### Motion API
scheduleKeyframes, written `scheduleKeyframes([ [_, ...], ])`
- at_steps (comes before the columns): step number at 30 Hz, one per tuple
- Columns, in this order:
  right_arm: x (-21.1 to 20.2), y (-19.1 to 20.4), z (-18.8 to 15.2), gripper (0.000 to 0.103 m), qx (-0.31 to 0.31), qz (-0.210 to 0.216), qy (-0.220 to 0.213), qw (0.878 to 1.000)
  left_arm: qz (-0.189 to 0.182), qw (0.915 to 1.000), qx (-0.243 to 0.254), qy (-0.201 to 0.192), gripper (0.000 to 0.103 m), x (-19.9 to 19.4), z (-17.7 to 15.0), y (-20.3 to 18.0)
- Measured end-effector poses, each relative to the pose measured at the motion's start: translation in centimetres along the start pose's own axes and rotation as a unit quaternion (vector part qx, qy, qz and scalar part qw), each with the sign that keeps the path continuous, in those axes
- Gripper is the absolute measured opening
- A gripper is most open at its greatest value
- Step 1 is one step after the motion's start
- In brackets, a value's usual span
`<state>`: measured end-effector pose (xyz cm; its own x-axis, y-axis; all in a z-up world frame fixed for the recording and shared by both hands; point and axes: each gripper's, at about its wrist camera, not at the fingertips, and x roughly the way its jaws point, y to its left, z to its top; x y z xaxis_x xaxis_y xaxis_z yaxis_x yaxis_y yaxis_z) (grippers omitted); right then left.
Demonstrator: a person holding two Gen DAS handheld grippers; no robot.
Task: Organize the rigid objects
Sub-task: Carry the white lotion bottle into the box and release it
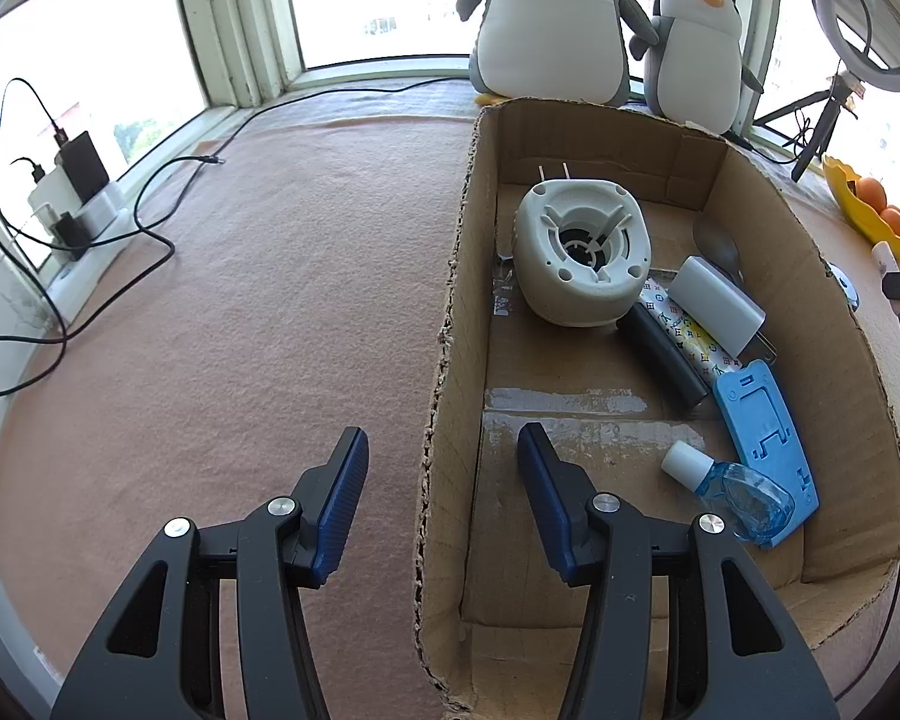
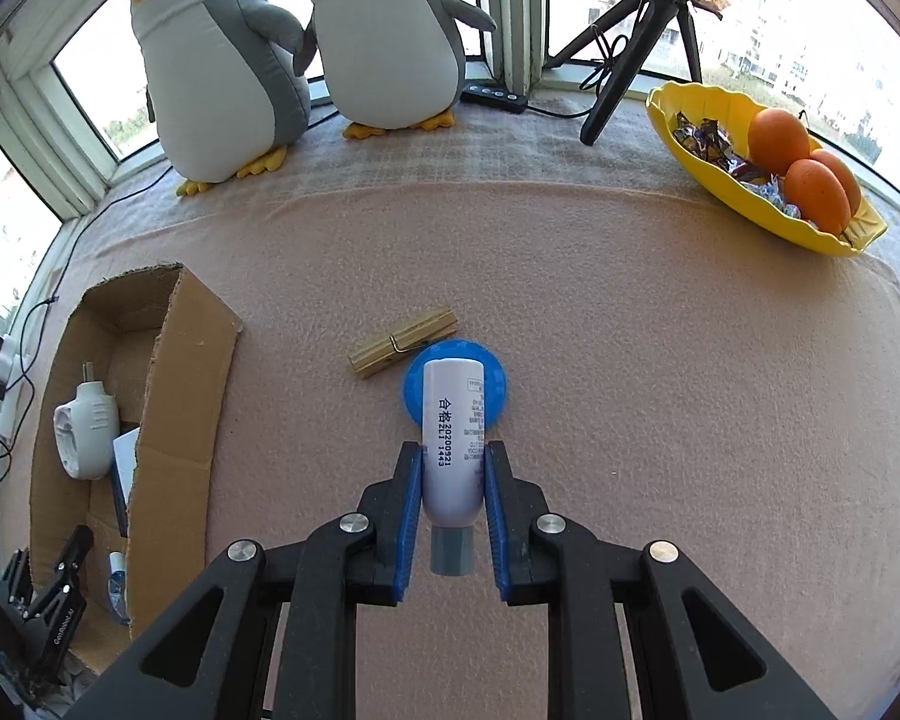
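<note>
Right gripper [image 2: 453, 480] clamps the white tube [image 2: 453, 438], box-bound.
Left gripper [image 1: 444, 468] fingers spread wide, empty, straddling the cardboard box [image 1: 450, 312] wall; next, carry left and drop.

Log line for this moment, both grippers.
left gripper: open, straddling cardboard box wall | right gripper: shut on white tube | clothespin, blue disc: on cloth

Larger plush penguin [image 1: 549, 18] loses its head at the top edge; white tube [image 2: 453, 444] covers most of the blue disc [image 2: 498, 387].
</note>
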<state>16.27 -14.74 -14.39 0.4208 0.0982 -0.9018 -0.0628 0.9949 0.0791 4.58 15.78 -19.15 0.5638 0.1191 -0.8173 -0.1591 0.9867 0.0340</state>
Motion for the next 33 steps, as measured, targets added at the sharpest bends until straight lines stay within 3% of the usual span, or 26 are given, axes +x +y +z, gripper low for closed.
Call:
scheduleKeyframes([
  [12,-2.6,8.2,2.4,0.018,-0.051,0.08,-0.034,0.995,0.0,1.0,0.0,0.0,0.052,0.0,0.0,0.0],
  [21,-1.2,13.6,3.1,0.018,-0.085,0.122,-0.02,0.989,0.0,1.0,0.0,-0.001,0.052,0.0,0.0,0.0],
  [33,2.8,18.4,3.2,0.018,-0.104,0.165,0.035,0.98,0.0,1.0,0.0,-0.001,0.052,0.0,0.0,0.1],
])
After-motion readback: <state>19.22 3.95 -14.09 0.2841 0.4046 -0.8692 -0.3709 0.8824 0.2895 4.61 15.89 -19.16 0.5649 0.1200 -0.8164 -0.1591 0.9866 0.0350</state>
